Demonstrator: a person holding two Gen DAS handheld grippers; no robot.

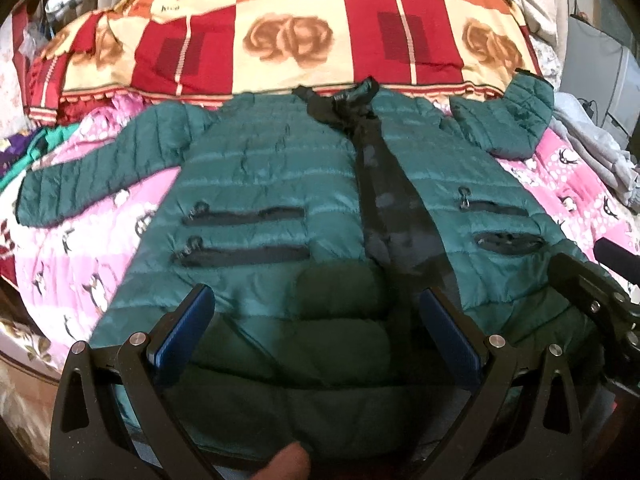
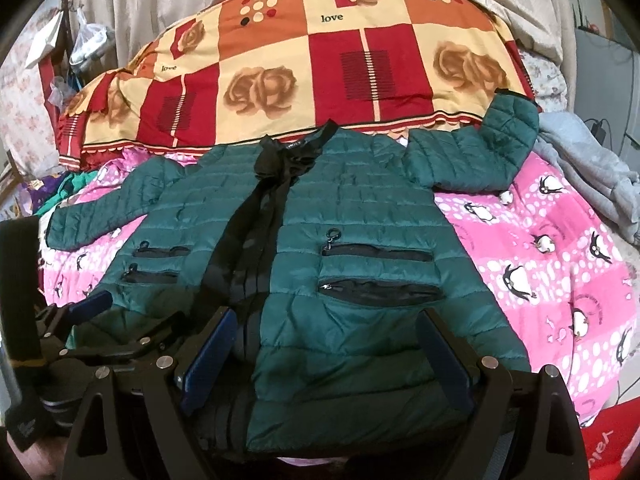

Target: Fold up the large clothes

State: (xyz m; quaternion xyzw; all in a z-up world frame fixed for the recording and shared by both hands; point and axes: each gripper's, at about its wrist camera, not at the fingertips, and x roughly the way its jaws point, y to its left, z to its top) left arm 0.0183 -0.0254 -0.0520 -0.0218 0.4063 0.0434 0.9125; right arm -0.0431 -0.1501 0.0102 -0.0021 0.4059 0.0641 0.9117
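A dark green quilted jacket lies face up on the bed, black zipper strip down its middle, sleeves spread to both sides; the right sleeve bends up at the cuff. It also shows in the right wrist view. My left gripper is open, its blue-padded fingers over the jacket's bottom hem, left of the zipper. My right gripper is open over the hem on the right half. The right gripper also shows at the right edge of the left wrist view, and the left one at the left of the right wrist view.
A pink penguin-print blanket covers the bed. A red, orange and cream rose quilt is piled at the head. Grey clothing lies at the right edge; purple and green clothes at the left.
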